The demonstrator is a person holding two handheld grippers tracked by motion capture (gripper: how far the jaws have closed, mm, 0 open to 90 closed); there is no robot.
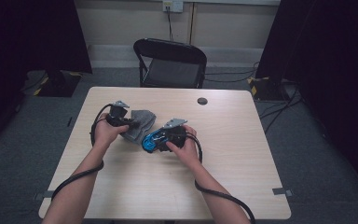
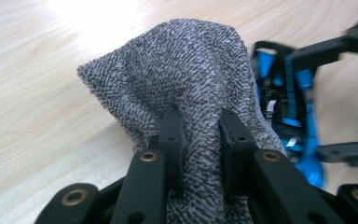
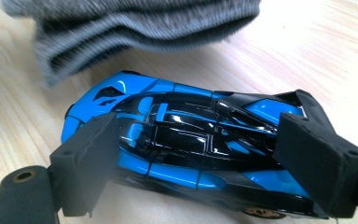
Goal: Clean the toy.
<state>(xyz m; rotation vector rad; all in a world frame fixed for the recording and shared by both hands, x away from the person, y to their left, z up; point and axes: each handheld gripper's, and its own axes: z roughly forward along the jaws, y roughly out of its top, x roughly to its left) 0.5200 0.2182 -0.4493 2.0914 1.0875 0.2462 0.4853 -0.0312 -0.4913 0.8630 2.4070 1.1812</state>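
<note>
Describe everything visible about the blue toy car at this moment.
The toy car is a glossy blue and black sports model, plastic by its look, with a dark cockpit and a gold-coloured wheel hub. It lies on the wooden table, clamped across its body by the right tongs. A grey knitted cloth, pinched by the left tongs, hangs close beside it; contact is unclear.

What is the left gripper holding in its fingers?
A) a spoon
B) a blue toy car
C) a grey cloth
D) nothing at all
C: in the left gripper view the left gripper has its fingers pinched shut on the grey cloth, while the blue toy car sits between the fingers of the right gripper.
</note>
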